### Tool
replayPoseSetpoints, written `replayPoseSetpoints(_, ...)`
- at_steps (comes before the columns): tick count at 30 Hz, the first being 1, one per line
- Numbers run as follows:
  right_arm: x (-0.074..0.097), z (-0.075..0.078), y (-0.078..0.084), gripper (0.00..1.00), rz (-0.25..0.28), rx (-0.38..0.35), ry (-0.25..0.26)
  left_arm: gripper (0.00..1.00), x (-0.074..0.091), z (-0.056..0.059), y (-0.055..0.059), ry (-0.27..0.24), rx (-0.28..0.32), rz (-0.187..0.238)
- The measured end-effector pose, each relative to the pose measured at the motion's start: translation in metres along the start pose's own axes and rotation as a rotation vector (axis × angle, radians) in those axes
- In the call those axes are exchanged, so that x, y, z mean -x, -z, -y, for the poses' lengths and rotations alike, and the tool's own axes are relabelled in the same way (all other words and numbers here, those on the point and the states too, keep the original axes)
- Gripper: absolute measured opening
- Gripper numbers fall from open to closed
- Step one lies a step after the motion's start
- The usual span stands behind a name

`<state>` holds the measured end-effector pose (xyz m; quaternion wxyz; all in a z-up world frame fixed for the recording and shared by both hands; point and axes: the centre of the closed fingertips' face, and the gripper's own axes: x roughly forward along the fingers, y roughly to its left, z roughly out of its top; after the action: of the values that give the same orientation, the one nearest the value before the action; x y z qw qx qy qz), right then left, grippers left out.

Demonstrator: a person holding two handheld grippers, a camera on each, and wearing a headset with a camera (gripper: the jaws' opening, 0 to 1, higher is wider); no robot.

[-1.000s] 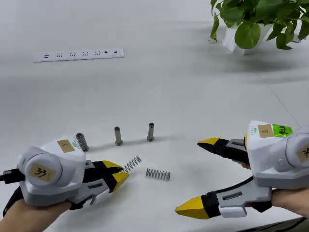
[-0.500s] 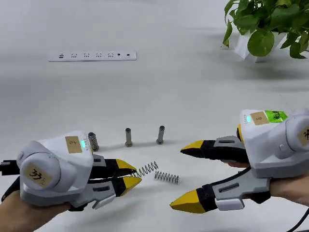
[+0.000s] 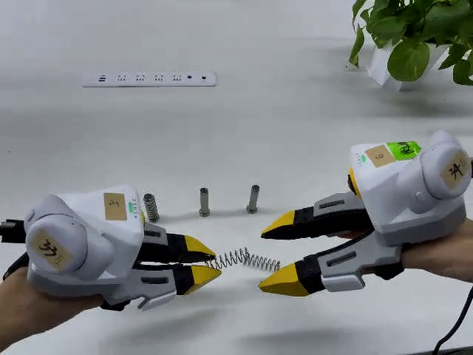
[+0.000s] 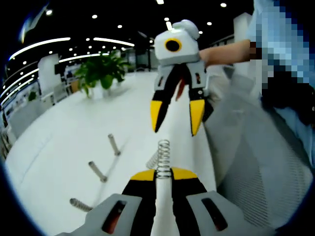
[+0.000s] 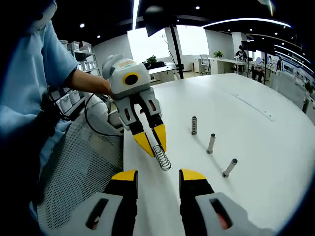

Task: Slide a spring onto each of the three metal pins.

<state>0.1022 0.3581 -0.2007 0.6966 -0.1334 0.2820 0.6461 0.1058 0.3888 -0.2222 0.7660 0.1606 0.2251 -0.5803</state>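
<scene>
I have my left gripper (image 3: 216, 264) with its fingers pinched narrow on one end of a spring (image 3: 230, 258). The rest of the coil sticks out ahead of the yellow tips, lifted off the counter (image 3: 295, 140). My right gripper (image 3: 263, 262) faces it head-on, fingers spread wide and holding nothing. Their tips sit above and below the coil's far end in the head view. A second spring (image 3: 270, 263) lies on the counter at that same spot. From the head view the two coils run into one line, so I cannot tell whether they touch.

The three pins stand upright in a row just beyond both sets of fingers. The left pin (image 3: 151, 207) already wears a spring. The middle pin (image 3: 205, 201) and the right pin (image 3: 253, 199) are bare. The pins stand apart from one another, and a strip of open counter separates the row from the fingertips.

Past the pins the white surface runs open to a power strip (image 3: 149, 78), well apart from the work. A potted plant (image 3: 414, 37) sits in the far right corner. In the right gripper view the counter's near edge runs just beside the left gripper, with grey mesh (image 5: 74, 172) below it. A cable (image 3: 452, 325) hangs by my right hand at that edge.
</scene>
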Motion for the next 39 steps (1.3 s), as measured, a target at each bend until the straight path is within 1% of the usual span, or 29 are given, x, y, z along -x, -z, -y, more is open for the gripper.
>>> replayPoseSetpoints(3, -0.002, 0.0, 0.0, 0.3, -0.009, 0.011, -0.018, 0.1, 0.0, 0.0, -0.001, 0.008, -0.006, 0.0)
replayPoseSetpoints(5, -0.003, -0.001, 0.002, 0.29, -0.027, 0.032, -0.034, 0.1, -0.001, 0.001, -0.002, 0.016, -0.02, -0.001)
replayPoseSetpoints(9, -0.006, 0.001, 0.004, 0.26, -0.043, 0.048, -0.047, 0.1, -0.003, 0.001, -0.003, 0.027, -0.039, -0.004)
replayPoseSetpoints(13, -0.007, 0.0, 0.004, 0.24, -0.051, 0.065, -0.06, 0.1, -0.005, 0.001, -0.006, 0.032, -0.045, 0.001)
replayPoseSetpoints(18, -0.008, 0.001, 0.005, 0.2, -0.058, 0.08, -0.062, 0.1, -0.006, 0.002, -0.01, 0.037, -0.041, 0.016)
replayPoseSetpoints(21, -0.007, 0.001, 0.008, 0.17, -0.071, 0.098, -0.064, 0.1, -0.006, 0.003, -0.01, 0.04, -0.041, 0.018)
replayPoseSetpoints(25, -0.007, 0.002, 0.008, 0.15, -0.067, 0.088, -0.063, 0.1, -0.007, 0.004, -0.009, 0.042, -0.037, 0.017)
replayPoseSetpoints(27, -0.007, 0.003, 0.006, 0.12, -0.06, 0.092, -0.059, 0.1, -0.008, 0.006, -0.01, 0.047, -0.038, 0.018)
replayPoseSetpoints(29, -0.007, 0.004, 0.007, 0.12, -0.066, 0.09, -0.057, 0.1, -0.009, 0.005, -0.01, 0.045, -0.039, 0.016)
replayPoseSetpoints(32, -0.006, 0.005, 0.009, 0.12, -0.074, 0.096, -0.053, 0.1, -0.009, 0.005, -0.011, 0.041, -0.023, 0.024)
replayPoseSetpoints(36, -0.005, 0.005, 0.009, 0.12, -0.08, 0.089, -0.057, 0.1, -0.009, 0.006, -0.012, 0.042, -0.015, 0.031)
replayPoseSetpoints(39, -0.005, 0.005, 0.011, 0.13, -0.087, 0.09, -0.059, 0.1, -0.009, 0.006, -0.015, 0.039, -0.001, 0.045)
